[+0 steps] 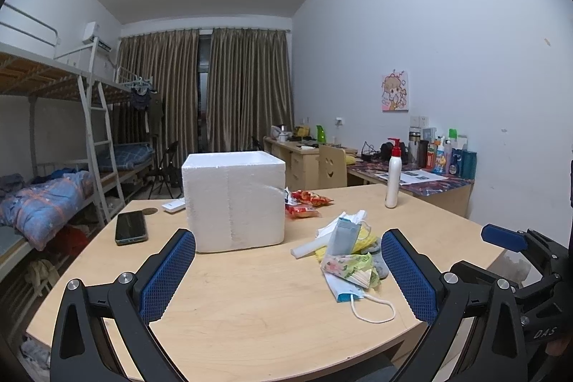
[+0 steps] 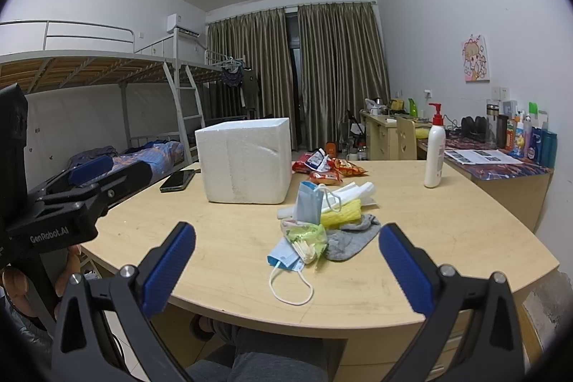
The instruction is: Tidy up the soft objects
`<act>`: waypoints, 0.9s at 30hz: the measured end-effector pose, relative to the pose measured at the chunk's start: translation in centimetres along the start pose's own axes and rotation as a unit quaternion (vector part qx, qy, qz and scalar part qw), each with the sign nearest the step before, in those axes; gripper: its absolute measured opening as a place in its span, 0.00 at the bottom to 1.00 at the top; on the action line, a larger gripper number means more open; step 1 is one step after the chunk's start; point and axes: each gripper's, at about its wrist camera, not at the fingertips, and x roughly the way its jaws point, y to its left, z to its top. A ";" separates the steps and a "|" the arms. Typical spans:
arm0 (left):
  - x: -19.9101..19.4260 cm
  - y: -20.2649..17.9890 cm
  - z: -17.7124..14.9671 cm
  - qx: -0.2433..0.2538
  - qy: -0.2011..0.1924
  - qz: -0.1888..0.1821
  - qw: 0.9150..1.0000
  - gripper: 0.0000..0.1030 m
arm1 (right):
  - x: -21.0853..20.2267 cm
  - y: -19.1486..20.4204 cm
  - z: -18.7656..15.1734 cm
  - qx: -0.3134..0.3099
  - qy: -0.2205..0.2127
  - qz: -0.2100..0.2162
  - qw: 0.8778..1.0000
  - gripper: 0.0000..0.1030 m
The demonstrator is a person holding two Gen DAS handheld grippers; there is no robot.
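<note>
Right of the foam box point(image 1: 233, 201), from the left wrist cam: loose pile point(image 1: 352, 253) of soft stuff on the table point(image 1: 250, 292), well apart from both grippers. Left gripper point(image 1: 288, 274) spread wide, nothing held. Right gripper point(image 1: 503, 238) only peeking in at the edge, can't tell its jaws from this side. Thin floppy mask point(image 1: 349, 292) at the near end of the pile, white ear loop trailing off. Could easily snag that loop and drag the whole heap along.

Same pile point(image 2: 322, 224) from the right wrist cam, right of the box point(image 2: 247, 160) and nearer. Right gripper point(image 2: 286, 269) wide open too, empty. Limp grey sock point(image 2: 352, 237), ribbed yellow cloth point(image 2: 340, 213), crinkly floral pack point(image 2: 308, 235), all overlapping. Might pinch two layers at once. Glossy snack bags point(image 2: 327, 169) just behind the pile, tall rigid pump bottle point(image 2: 434, 153) further right, tippy if bumped.
</note>
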 end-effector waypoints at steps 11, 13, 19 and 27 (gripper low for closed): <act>0.3 0.0 -0.2 0.004 0.004 -0.001 1.000 1.00 | 0.2 -0.2 0.0 0.002 0.006 -0.003 1.000 1.00; 0.3 0.0 -0.2 0.003 0.004 -0.002 1.000 1.00 | 0.2 -0.2 0.0 0.002 0.006 -0.004 1.000 1.00; 0.5 0.1 -0.1 0.002 0.004 -0.001 1.000 1.00 | 0.2 -0.2 0.0 0.001 0.006 -0.003 1.000 1.00; 0.4 0.3 -0.1 0.000 0.001 0.002 1.000 1.00 | 0.2 -0.1 0.1 0.001 0.004 -0.004 1.000 1.00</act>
